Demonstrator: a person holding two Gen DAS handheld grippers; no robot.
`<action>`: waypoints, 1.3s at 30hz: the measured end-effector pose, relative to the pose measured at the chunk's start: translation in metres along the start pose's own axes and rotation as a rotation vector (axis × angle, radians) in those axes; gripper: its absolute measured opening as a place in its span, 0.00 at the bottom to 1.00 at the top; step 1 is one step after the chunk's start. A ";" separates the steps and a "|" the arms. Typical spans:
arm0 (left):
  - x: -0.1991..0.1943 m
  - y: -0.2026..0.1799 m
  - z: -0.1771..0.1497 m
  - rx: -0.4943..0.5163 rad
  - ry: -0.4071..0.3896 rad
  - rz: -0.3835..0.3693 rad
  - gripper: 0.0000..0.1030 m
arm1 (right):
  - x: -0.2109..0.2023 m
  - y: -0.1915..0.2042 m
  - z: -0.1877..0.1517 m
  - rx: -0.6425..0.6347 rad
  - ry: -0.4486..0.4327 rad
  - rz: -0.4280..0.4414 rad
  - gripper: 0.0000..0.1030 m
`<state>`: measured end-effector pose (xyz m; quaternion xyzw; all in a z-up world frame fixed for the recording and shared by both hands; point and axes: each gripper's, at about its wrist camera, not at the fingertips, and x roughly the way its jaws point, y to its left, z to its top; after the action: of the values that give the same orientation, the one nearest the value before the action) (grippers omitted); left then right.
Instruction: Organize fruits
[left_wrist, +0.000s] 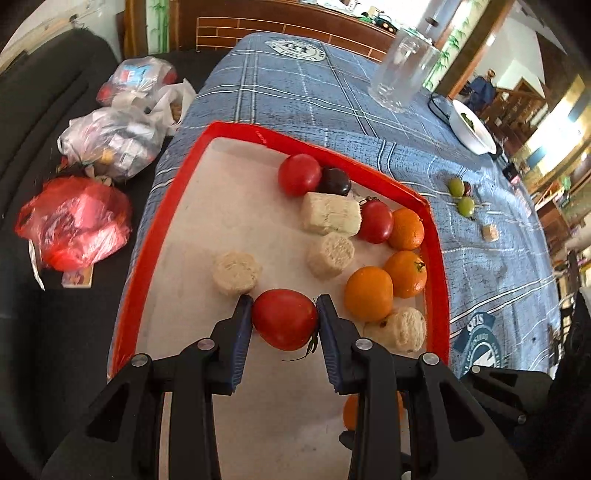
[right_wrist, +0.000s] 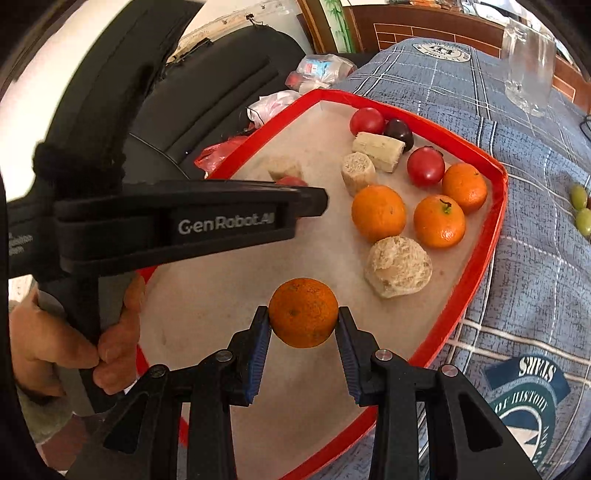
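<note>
Left hand-held gripper (left_wrist: 284, 319) clamped on a tomato (left_wrist: 285, 318) over the red tray (left_wrist: 236, 129). Right hand-held gripper (right_wrist: 303, 321) clamped on an orange (right_wrist: 303, 312); grouped oranges (right_wrist: 378, 213) lie toward 1 o'clock, nearer this arm.

Tomato (left_wrist: 284, 319): smooth, glossy red skin. Orange (right_wrist: 303, 312): matt, finely pitted peel. Left gripper (left_wrist: 284, 318) and right gripper (right_wrist: 303, 332): matt black plastic, blue ribbed pads (left_wrist: 242, 332), small shiny metal pins. Tray (left_wrist: 155, 229): glossy red rim, pale matt floor, scuffed. Pale chunks (right_wrist: 398, 266): rough, fibrous, dry-looking. Tablecloth (left_wrist: 332, 107): woven blue checked cloth. Glass (left_wrist: 404, 70): clear, smooth. Bags (left_wrist: 74, 221): thin crinkled plastic, shiny.
</note>
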<state>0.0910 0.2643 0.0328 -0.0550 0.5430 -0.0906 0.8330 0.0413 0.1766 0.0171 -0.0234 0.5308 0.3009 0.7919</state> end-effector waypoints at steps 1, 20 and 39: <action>0.001 -0.002 0.002 0.011 -0.002 0.004 0.32 | 0.002 -0.001 0.001 -0.004 0.001 -0.009 0.35; 0.001 -0.013 0.003 0.027 -0.002 0.033 0.34 | -0.025 -0.011 -0.008 0.003 -0.047 0.019 0.56; -0.062 -0.025 -0.024 -0.048 -0.127 0.116 0.82 | -0.101 -0.009 -0.041 -0.103 -0.146 -0.034 0.90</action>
<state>0.0426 0.2530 0.0836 -0.0493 0.4932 -0.0256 0.8682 -0.0136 0.1092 0.0835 -0.0511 0.4551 0.3154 0.8312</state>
